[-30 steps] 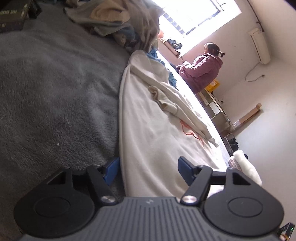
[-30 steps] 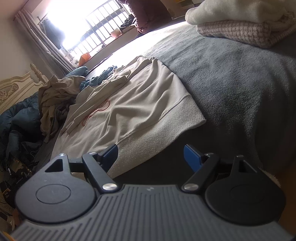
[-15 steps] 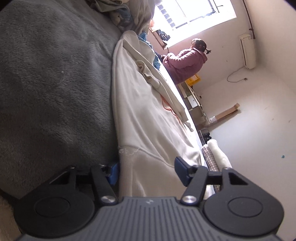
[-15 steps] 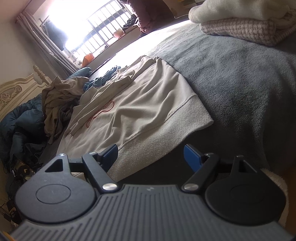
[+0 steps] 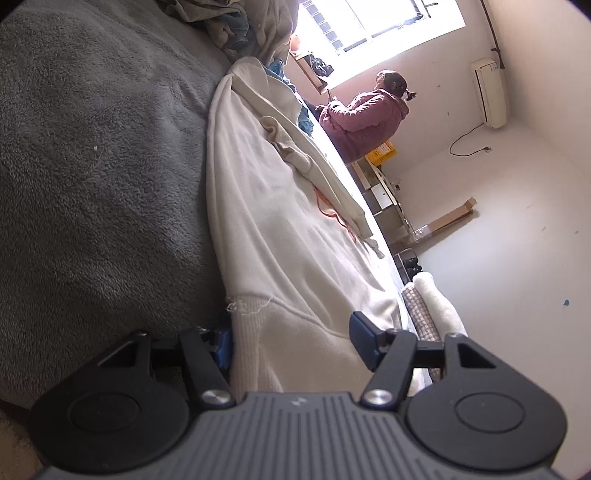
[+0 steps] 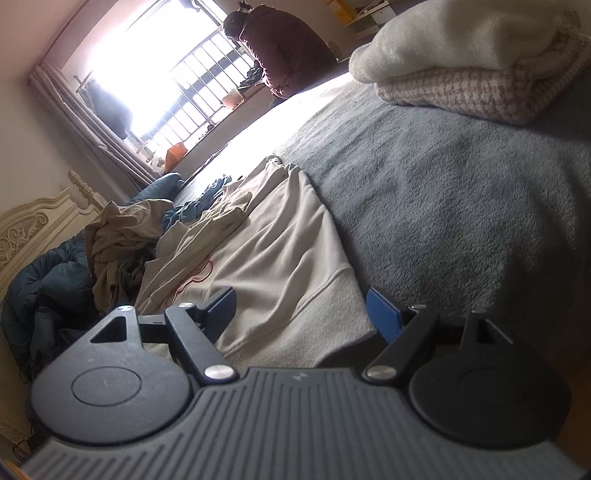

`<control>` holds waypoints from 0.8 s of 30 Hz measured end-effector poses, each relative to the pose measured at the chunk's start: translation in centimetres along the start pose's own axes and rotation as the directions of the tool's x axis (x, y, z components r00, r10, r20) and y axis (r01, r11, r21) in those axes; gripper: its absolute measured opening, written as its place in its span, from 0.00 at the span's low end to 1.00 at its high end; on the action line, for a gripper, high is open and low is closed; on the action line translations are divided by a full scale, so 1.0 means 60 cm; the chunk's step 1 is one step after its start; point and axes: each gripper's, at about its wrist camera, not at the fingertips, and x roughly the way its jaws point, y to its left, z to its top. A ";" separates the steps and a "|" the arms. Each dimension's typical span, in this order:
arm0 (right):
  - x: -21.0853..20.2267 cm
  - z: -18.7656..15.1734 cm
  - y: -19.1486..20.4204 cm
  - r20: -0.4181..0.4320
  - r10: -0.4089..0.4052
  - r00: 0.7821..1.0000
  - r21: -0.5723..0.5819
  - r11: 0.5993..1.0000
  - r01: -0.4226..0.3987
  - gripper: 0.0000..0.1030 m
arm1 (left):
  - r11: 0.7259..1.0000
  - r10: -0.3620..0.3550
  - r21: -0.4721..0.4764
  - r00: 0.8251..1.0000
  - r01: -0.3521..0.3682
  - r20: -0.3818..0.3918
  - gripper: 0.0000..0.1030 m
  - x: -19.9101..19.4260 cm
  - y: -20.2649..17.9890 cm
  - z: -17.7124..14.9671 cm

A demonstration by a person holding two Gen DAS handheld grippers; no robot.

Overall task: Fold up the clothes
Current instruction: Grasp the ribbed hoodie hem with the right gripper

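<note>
At sweatshirt (image 5: pixel 280 229) hem: left tool (image 5: pixel 291 339) just reopening, astride; right tool (image 6: pixel 301 314) wide.

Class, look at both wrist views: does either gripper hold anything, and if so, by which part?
Neither holds yet. The left gripper and right gripper both stand open astride the ribbed hem of the cream cotton sweatshirt, pads not pressing.

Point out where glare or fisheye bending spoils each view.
Left wrist view: the window is blown out white, and the bed edge curves from fisheye bending. Right wrist view: window glare washes over the far bed beyond the sweatshirt; the picture is tilted.
</note>
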 end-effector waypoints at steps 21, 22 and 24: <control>0.110 0.011 -0.064 -0.262 0.239 0.935 0.188 0.963 -0.194 0.35 | 0.999 0.052 0.004 0.999 -0.051 -0.011 0.52 -0.003 -0.006 -0.003; 0.118 0.015 -0.067 -0.259 0.245 0.934 0.201 0.960 -0.196 0.34 | 0.998 0.055 0.010 0.998 -0.055 -0.016 0.51 -0.004 -0.007 -0.003; 0.135 0.020 -0.072 -0.261 0.249 0.933 0.222 0.956 -0.194 0.21 | 0.997 0.067 0.024 0.997 -0.067 -0.026 0.51 -0.004 -0.011 -0.004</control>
